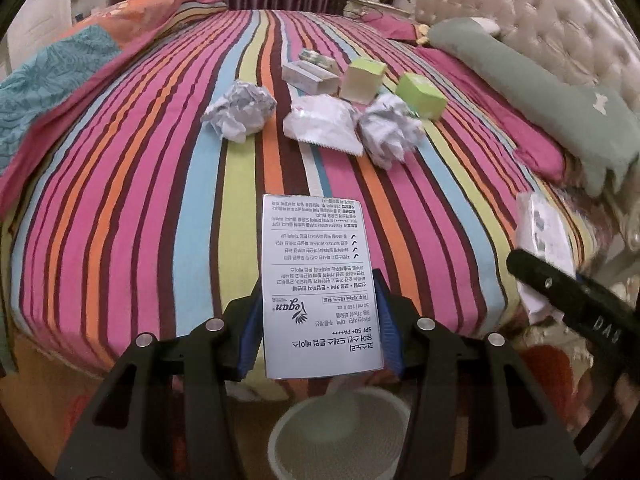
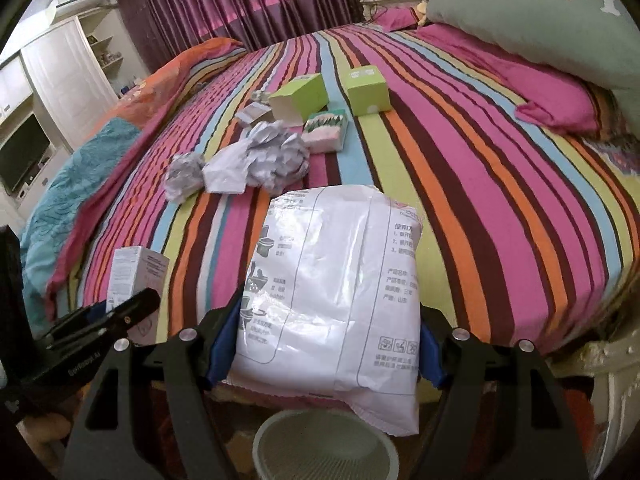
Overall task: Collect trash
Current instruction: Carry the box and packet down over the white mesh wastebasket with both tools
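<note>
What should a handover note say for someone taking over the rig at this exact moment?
Left gripper: shut on the white printed box, held above the waste bin.
Right gripper: shut on the white plastic package, also above the bin.
Neither item is dropped yet.
Left on the striped bed: two crumpled paper balls, a flat white wrapper, two green boxes and small cartons.
Next, probably: release both, then fetch the rest.

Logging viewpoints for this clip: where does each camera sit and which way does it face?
Left wrist: on the left tool, facing across the striped bed; shows its fingers clamping a white box.
Right wrist: on the right tool, facing the same bed; fingers clamp a white plastic bag.
Shared: crumpled paper, green boxes, bin below.
</note>
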